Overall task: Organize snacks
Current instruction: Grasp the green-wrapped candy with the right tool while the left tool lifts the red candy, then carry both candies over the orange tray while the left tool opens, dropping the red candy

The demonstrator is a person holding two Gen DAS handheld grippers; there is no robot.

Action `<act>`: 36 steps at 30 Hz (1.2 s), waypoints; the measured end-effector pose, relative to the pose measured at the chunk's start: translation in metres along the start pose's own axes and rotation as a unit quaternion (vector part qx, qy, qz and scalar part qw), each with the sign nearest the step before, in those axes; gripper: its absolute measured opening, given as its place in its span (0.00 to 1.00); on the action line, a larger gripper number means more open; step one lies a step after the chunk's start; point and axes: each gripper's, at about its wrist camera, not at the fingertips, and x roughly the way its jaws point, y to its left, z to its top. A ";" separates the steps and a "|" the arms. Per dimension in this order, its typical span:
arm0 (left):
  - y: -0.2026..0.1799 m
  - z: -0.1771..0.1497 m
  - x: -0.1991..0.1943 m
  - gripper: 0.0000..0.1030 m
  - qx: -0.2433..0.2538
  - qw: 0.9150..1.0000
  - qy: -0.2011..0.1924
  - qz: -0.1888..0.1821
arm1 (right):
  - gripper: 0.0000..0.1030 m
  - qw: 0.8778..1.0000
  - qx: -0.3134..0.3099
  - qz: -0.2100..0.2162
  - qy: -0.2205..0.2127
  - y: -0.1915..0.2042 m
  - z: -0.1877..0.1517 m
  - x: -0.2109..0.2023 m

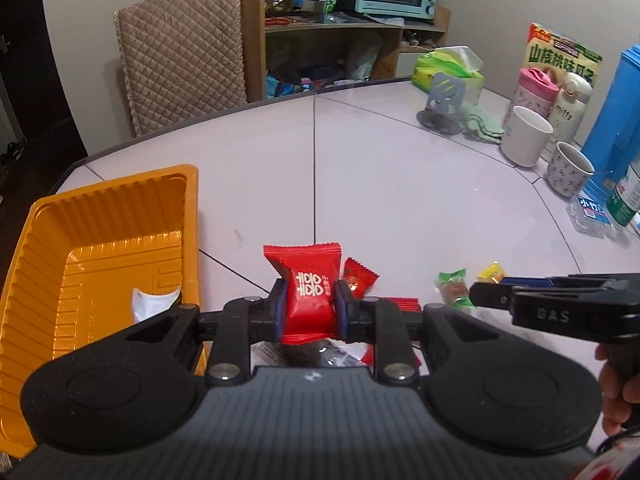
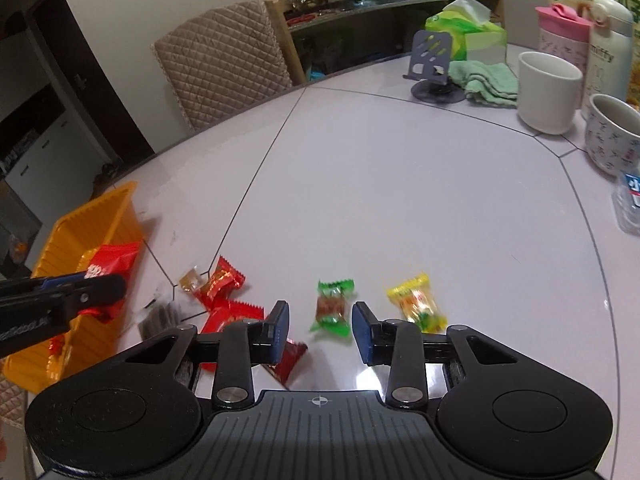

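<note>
My left gripper (image 1: 309, 303) is shut on a red snack packet (image 1: 310, 280) with white characters, held above the table just right of the orange tray (image 1: 100, 216). The tray holds a white wrapper (image 1: 154, 302). In the right wrist view the held packet (image 2: 108, 264) hangs over the tray (image 2: 84, 232). My right gripper (image 2: 320, 332) is open, low over the table, with a green-wrapped candy (image 2: 332, 308) between its fingers' line. A yellow-wrapped candy (image 2: 418, 300) lies to its right. Several red candies (image 2: 222, 284) and a dark packet (image 2: 160, 316) lie to its left.
White mugs (image 2: 548, 92), a pink cup (image 2: 560, 32), a white bottle (image 2: 608, 52), a green cloth (image 2: 486, 80), a grey phone stand (image 2: 432, 64) and a tissue pack (image 2: 468, 28) stand at the table's far right. A blue jug (image 1: 616, 120) is at the right. A padded chair (image 1: 180, 52) stands behind the table.
</note>
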 end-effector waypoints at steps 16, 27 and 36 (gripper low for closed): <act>0.016 0.001 0.008 0.22 -0.021 1.000 0.008 -0.003 | 0.24 0.998 -0.028 -0.046 0.028 0.006 0.001 0.044; 0.015 0.001 -0.003 0.22 -0.019 1.000 0.000 -0.008 | 0.21 0.999 -0.038 -0.033 0.012 0.013 0.007 0.022; 0.010 -0.005 -0.032 0.22 -0.023 0.999 -0.012 -0.023 | 0.21 1.000 -0.026 0.002 -0.007 0.022 0.005 -0.029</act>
